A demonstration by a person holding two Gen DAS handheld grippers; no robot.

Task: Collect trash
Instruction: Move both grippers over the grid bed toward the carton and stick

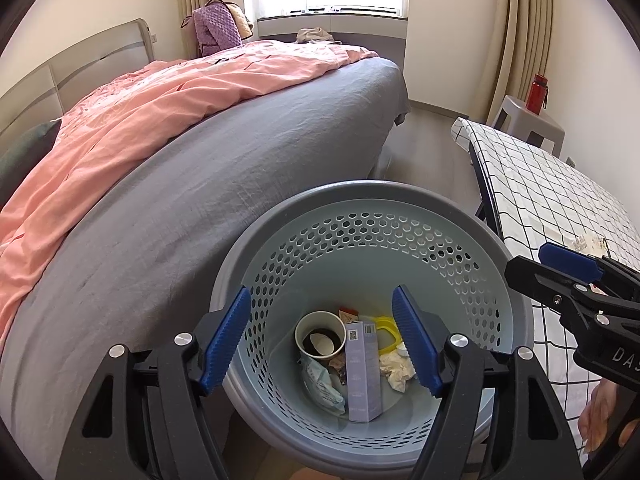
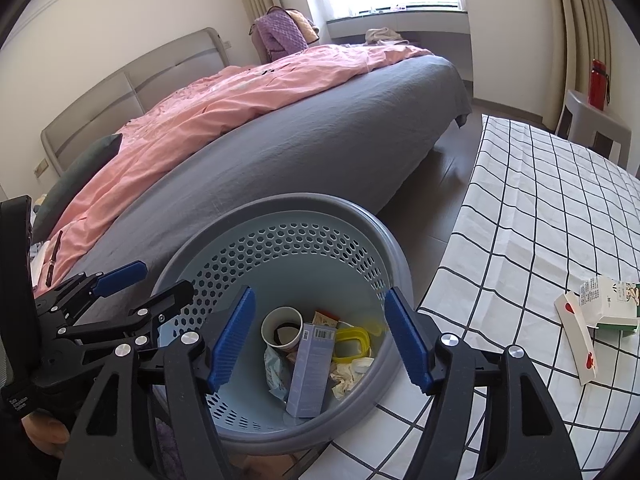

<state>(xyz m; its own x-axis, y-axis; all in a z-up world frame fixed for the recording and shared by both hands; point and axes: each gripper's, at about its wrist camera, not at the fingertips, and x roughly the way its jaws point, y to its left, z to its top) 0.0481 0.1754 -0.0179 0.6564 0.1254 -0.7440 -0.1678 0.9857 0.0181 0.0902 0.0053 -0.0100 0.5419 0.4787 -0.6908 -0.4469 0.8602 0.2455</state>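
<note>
1. Between the bed (image 1: pixel 240 152) and the checked-cloth bench (image 2: pixel 540 208) stands the grey perforated bin (image 1: pixel 360 216).
2. Inside the bin lie a paper cup (image 1: pixel 320 338), a lilac carton (image 1: pixel 362 372), a yellow ring (image 1: pixel 387 334), crumpled tissue (image 1: pixel 396 370) and a pale wrapper (image 1: pixel 322 386).
3. Above the bin's mouth, the left claw (image 1: pixel 326 340) has its blue pads apart, nothing between them.
4. Beside it, the right claw (image 2: pixel 320 340) is likewise spread and empty.
5. Right of the bin, a white-green carton (image 2: pixel 612 306) and a paper sleeve (image 2: pixel 576 340) lie on the bench.
</note>
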